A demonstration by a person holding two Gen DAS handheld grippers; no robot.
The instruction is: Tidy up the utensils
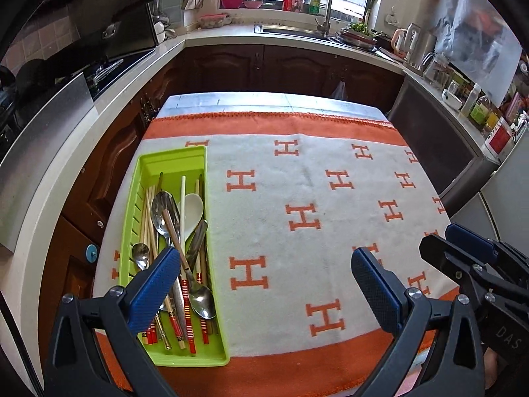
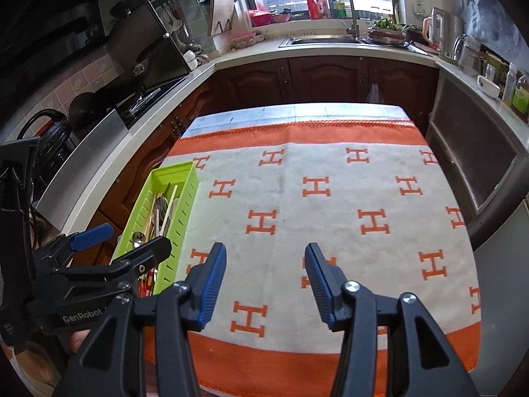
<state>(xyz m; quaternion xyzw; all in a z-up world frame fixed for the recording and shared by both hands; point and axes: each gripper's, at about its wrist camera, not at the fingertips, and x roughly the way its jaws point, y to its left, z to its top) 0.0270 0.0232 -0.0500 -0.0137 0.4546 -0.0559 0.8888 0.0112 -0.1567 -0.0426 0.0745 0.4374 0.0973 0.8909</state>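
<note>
**A:** A green utensil tray (image 1: 198, 152) is seen at the left edge of the tabletop (image 1: 264, 101), just left of the left tongs (image 1: 264, 284). How are the tongs held?

**B:** Both pairs are held spread and empty above the cloth. The left tongs are opened wide, with one blue pad (image 1: 155, 284) seen in front of the tray's contents. The right tongs (image 2: 265, 284) are parted over bare cloth, well to the right of the tray (image 2: 190, 178).

**A:** What room is left?

**B:** The white blanket (image 1: 297, 192), bordered in orange, is laid over most of the tabletop; a grey strip is left uncovered at the far edge. Ahead of and between both tongs the cloth is unoccupied. Dark cabinets and a pale counter are seen close along the left side and beyond the far edge.

**A:** Any writing?

**B:** Orange "H" letters are repeated across the blanket. "GenRobot" is read on the left tool's body in the right wrist view, and "DAS" on the right tool in the left wrist view.

**A:** And the utensils?

**B:** Metal spoons (image 1: 165, 208), a white spoon (image 1: 193, 211) and chopsticks (image 1: 186, 301) are laid lengthwise in the tray, their long axes run away from the tongs toward the far edge, red-banded chopstick ends nearest.
</note>
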